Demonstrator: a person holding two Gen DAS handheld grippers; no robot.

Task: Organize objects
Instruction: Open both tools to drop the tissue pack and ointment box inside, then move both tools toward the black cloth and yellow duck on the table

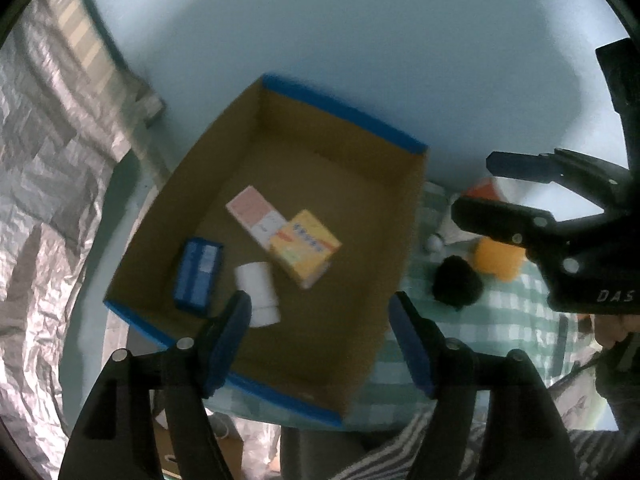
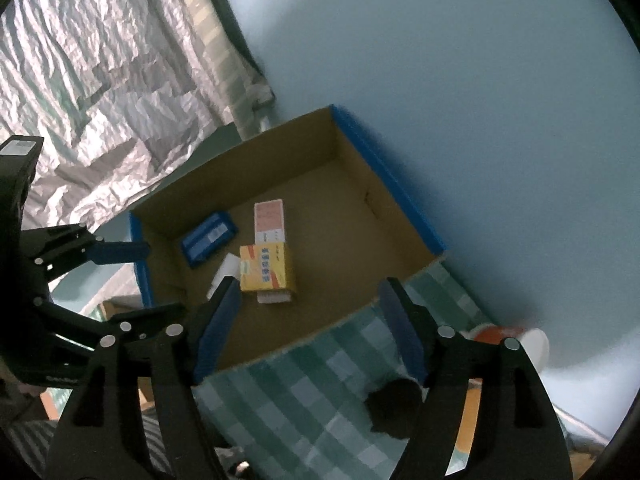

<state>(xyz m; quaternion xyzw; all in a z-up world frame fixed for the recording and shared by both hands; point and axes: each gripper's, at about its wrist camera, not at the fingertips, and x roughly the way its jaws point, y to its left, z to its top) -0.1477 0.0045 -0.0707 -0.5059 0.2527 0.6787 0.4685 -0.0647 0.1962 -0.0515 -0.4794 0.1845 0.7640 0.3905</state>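
Black fuzzy object (image 2: pixel 394 404) on the checked cloth (image 2: pixel 304 376), outside the cardboard box (image 2: pixel 352 268), just beside right gripper (image 2: pixel 316 322) (fingers spread, empty); left gripper (image 1: pixel 320 316) likewise unclenched, farther off.

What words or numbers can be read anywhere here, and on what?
"DAS": white letters on the right hand-held gripper, cut off by the frame edge.
Yellow box: blue printed characters, too blurred to read.
Blue box and pink box: labels too blurred to read.
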